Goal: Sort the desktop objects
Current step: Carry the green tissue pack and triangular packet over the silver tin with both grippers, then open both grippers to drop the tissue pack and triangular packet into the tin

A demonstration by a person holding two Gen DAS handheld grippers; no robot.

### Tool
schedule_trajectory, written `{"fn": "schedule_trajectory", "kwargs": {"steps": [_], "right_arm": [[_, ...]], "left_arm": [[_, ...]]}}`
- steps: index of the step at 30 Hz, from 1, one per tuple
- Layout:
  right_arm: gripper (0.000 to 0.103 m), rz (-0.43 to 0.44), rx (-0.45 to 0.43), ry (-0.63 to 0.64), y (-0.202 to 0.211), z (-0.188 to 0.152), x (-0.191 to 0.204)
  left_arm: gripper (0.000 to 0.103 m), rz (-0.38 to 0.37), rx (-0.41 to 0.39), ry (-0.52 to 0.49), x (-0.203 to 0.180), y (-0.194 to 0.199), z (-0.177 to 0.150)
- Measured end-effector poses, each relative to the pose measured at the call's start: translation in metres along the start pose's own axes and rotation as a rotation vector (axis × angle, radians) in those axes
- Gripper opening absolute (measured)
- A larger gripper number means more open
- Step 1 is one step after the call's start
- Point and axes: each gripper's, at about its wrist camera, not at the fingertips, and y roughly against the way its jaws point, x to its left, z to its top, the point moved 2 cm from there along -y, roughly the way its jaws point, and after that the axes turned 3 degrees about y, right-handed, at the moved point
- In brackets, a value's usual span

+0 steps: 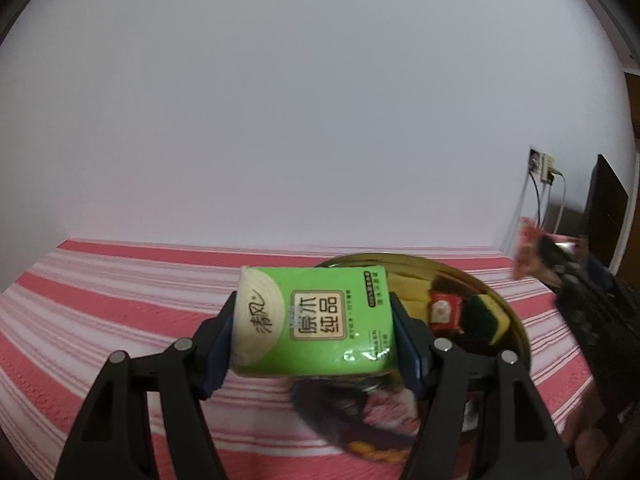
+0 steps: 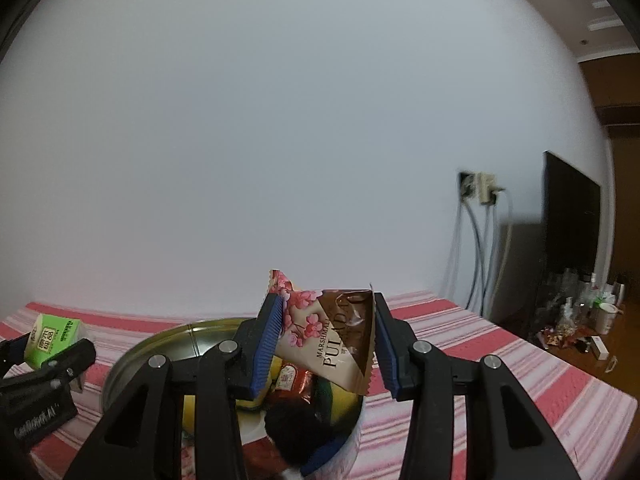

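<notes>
My left gripper [image 1: 314,322] is shut on a green tissue pack [image 1: 320,320] and holds it above the near-left rim of a round golden tin tray [image 1: 516,328]. My right gripper [image 2: 326,344] is shut on a pink and brown marshmallow snack packet [image 2: 332,336], held above the same tray [image 2: 168,344]. The tray holds a yellow-green sponge [image 1: 486,316], a red snack packet [image 1: 444,312] and other blurred items. The left gripper with the tissue pack [image 2: 54,334] shows at the left of the right wrist view. The right gripper with its packet [image 1: 528,248] shows at the right of the left wrist view.
The table wears a red and white striped cloth [image 1: 120,300]. A white wall stands behind it, with a socket and cables [image 2: 480,192] at the right. A dark screen [image 2: 572,216] and a cluttered low surface [image 2: 580,320] lie beyond the table's right edge.
</notes>
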Motion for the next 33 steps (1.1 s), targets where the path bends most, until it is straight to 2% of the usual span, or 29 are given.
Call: {"fn": "schedule_trajectory", "kwargs": {"steps": [2,3,4,6,10,15,19,26,30,33], "right_arm": [[0.050,0.083,0.070,-0.008,-0.026,0.002,-0.006],[0.057,0.111,0.112,-0.022,-0.038,0.002,-0.009],[0.074,0.127,0.143,-0.045,-0.047,0.001,-0.013],[0.093,0.134,0.166,-0.110,-0.057,0.001,-0.025],[0.093,0.071,0.116,-0.137,-0.050,0.004,-0.039],[0.096,0.048,0.132,-0.216,-0.044,-0.002,-0.056],[0.097,0.027,0.119,-0.290,-0.031,-0.005,-0.063],[0.098,-0.014,0.105,-0.284,-0.020,0.001,-0.057],[0.098,-0.026,0.100,-0.280,-0.011,0.003,-0.057],[0.098,-0.086,0.112,-0.268,-0.004,0.004,-0.063]], "left_arm": [[0.075,-0.017,0.010,-0.022,-0.013,-0.011,0.003],[0.092,-0.030,0.026,-0.046,-0.021,-0.018,0.004],[0.102,-0.037,0.050,-0.072,-0.027,-0.025,0.006],[0.102,-0.044,0.075,-0.120,-0.036,-0.034,0.009],[0.102,0.054,0.074,-0.150,-0.042,-0.050,0.012],[0.102,0.072,0.128,-0.102,-0.038,-0.065,0.012],[0.102,0.106,0.117,-0.127,-0.040,-0.057,0.009],[0.102,0.096,0.059,-0.130,-0.039,-0.034,0.016],[0.102,0.095,0.056,-0.114,-0.033,-0.022,0.021],[0.102,0.102,0.054,-0.102,-0.028,-0.016,0.021]]}}
